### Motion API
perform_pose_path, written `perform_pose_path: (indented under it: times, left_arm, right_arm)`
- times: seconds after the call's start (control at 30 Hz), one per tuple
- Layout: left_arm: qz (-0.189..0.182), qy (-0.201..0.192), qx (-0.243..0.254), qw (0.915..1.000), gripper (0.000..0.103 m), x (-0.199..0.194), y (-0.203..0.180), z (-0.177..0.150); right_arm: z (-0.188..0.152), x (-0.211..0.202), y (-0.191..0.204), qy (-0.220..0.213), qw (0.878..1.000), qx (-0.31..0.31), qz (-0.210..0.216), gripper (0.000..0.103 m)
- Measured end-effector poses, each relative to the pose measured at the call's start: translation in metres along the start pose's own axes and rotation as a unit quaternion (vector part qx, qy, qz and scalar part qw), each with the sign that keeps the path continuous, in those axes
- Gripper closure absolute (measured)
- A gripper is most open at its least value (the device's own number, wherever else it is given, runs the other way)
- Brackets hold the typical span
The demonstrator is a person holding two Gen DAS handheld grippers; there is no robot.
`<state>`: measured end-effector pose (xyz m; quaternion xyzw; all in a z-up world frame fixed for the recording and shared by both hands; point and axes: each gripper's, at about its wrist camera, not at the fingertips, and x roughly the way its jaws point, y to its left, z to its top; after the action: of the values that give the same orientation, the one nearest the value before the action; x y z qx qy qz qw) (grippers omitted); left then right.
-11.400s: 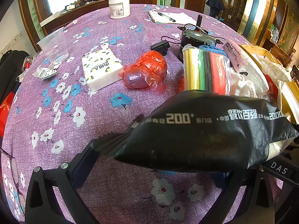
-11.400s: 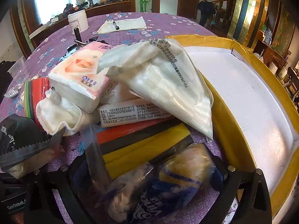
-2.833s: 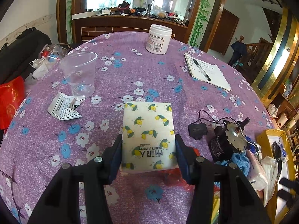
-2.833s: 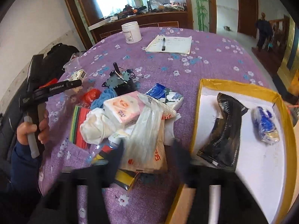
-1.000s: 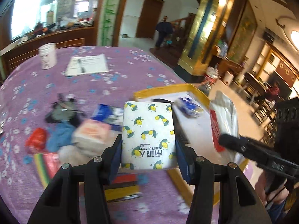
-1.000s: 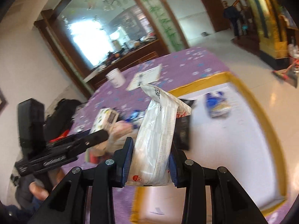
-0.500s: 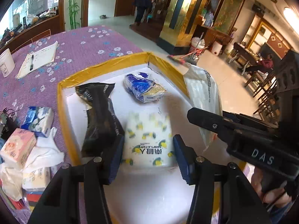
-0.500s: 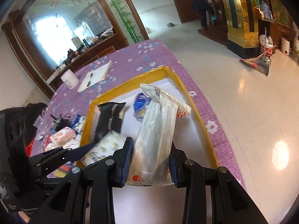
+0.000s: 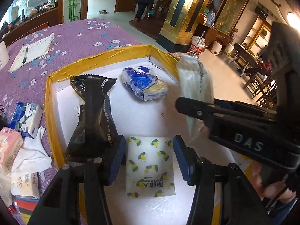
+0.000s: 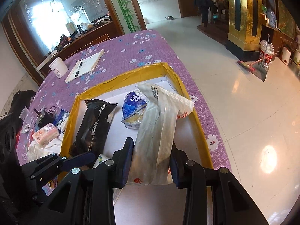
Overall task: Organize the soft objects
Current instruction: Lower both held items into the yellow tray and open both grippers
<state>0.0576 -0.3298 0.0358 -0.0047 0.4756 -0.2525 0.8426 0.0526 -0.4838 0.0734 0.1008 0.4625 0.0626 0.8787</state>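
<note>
The left gripper (image 9: 149,154) points down into the yellow-rimmed tray (image 9: 49,112), its jaws spread a little wider than the lemon-print tissue pack (image 9: 150,166) that lies flat on the white floor between them, a gap showing on each side. Just left of its left finger lies the black snack bag (image 9: 93,116), ahead sits the blue tissue pack (image 9: 144,85). To its right the right gripper (image 10: 151,164) pinches a clear plastic bag (image 10: 159,131) upright between its pads above the tray, and beyond the tray's left rim tissue packs (image 9: 24,119) lie on the purple cloth (image 9: 78,35).
</note>
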Motion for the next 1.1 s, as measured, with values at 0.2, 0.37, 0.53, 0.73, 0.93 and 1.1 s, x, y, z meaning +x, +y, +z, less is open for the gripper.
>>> perform_pose_path:
  times: [0.2,0.37,0.53,0.73,0.93,1.1]
  left_arm:
    - [-0.008,-0.002,-0.004,1.0000,0.051,-0.001,0.005,-0.002]
    - [-0.014,-0.002,-0.006,0.9999,0.050,-0.001,0.003,-0.001]
    - [-0.015,-0.006,-0.004,0.9999,0.042,-0.002,0.004,0.000]
    - [-0.011,-0.025,0.000,0.9996,0.033,-0.010,0.000,-0.001]
    - [-0.013,-0.035,0.006,0.9993,0.033,-0.014,-0.004,-0.002]
    - [-0.013,-0.041,0.006,0.9991,0.032,-0.018,-0.006,-0.002]
  right_arm:
    - [0.001,0.009,0.000,0.012,1.000,0.015,0.020,0.053]
    - [-0.002,-0.001,-0.001,-0.009,0.999,0.020,0.025,0.037]
    - [-0.004,-0.006,-0.003,-0.015,0.999,0.026,0.031,0.037]
    - [-0.010,-0.017,-0.008,-0.028,0.998,0.043,0.042,0.037]
    - [-0.020,-0.032,-0.012,-0.048,0.995,0.063,0.059,0.035]
    - [-0.029,-0.046,-0.019,-0.064,0.993,0.078,0.066,0.034]
